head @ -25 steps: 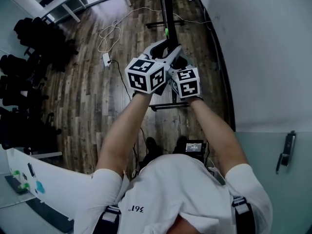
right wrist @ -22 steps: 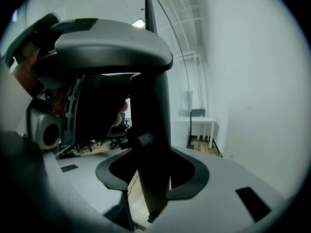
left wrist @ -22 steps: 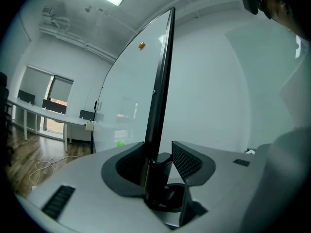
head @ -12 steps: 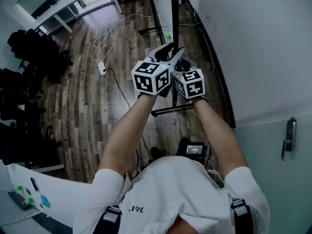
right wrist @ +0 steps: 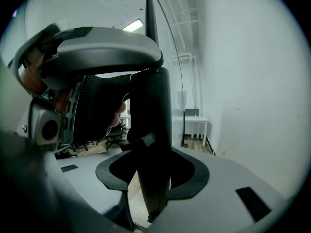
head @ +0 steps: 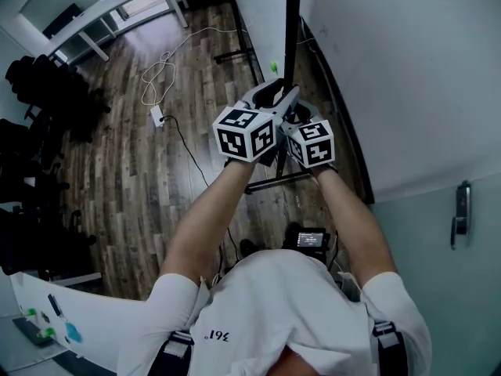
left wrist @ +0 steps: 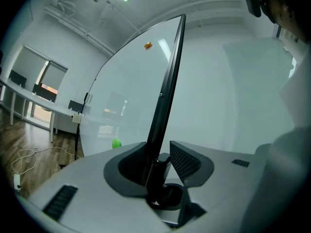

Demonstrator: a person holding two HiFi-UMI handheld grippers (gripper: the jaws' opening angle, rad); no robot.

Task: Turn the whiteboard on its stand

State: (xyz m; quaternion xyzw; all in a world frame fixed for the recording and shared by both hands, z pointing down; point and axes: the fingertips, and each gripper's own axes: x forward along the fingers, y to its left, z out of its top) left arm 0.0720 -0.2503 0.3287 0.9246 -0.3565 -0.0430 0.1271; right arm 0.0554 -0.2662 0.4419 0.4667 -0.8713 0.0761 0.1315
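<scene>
Whiteboard (head: 264, 14): one, upright and edge-on ahead, near the wall (head: 423, 69). Grippers: two, both at its black frame edge (left wrist: 167, 81). Right gripper (right wrist: 153, 174) clamps that edge. Left gripper (left wrist: 163, 164) has just been closing, its jaws fairly wide around the edge and seemingly not yet pinching.

White shirt (head: 266, 304): small dark print "361°", seen upside down. No other legible text.
</scene>
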